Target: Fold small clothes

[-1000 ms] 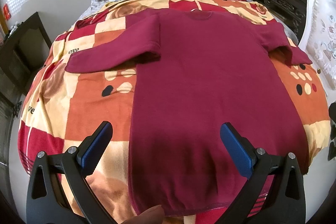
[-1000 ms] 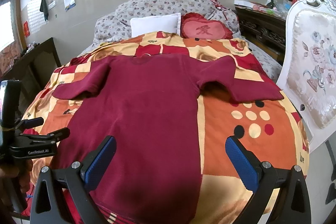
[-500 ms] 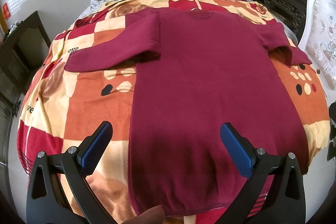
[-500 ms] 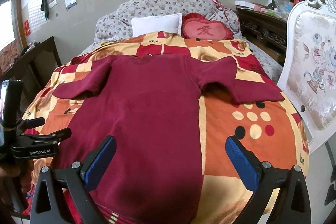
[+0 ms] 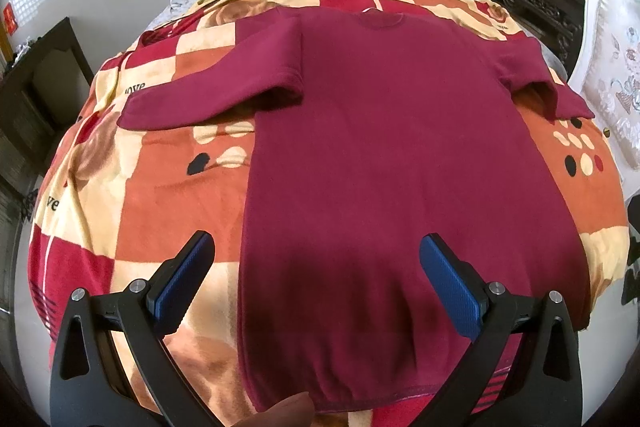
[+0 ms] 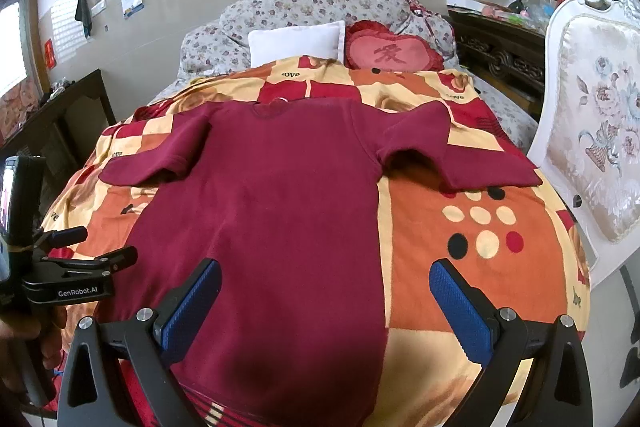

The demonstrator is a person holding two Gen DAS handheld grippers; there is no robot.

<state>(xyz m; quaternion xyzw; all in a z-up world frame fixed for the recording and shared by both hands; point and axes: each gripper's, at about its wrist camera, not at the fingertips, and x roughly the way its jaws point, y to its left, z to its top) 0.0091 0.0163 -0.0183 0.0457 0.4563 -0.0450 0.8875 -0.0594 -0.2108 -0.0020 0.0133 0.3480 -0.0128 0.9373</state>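
Observation:
A dark red long-sleeved top (image 5: 380,155) lies flat and face down on a bed, collar far, hem near me, both sleeves spread sideways. It also shows in the right wrist view (image 6: 280,227). My left gripper (image 5: 316,267) is open and empty, hovering above the hem area. My right gripper (image 6: 324,291) is open and empty above the top's lower right edge. The left gripper's body (image 6: 60,287) shows at the left of the right wrist view.
The bed has an orange, red and cream patterned blanket (image 5: 132,195). A white pillow (image 6: 296,41) and red heart cushion (image 6: 390,53) lie at the head. A white upholstered chair (image 6: 592,147) stands at the right, dark wooden furniture (image 5: 36,99) at the left.

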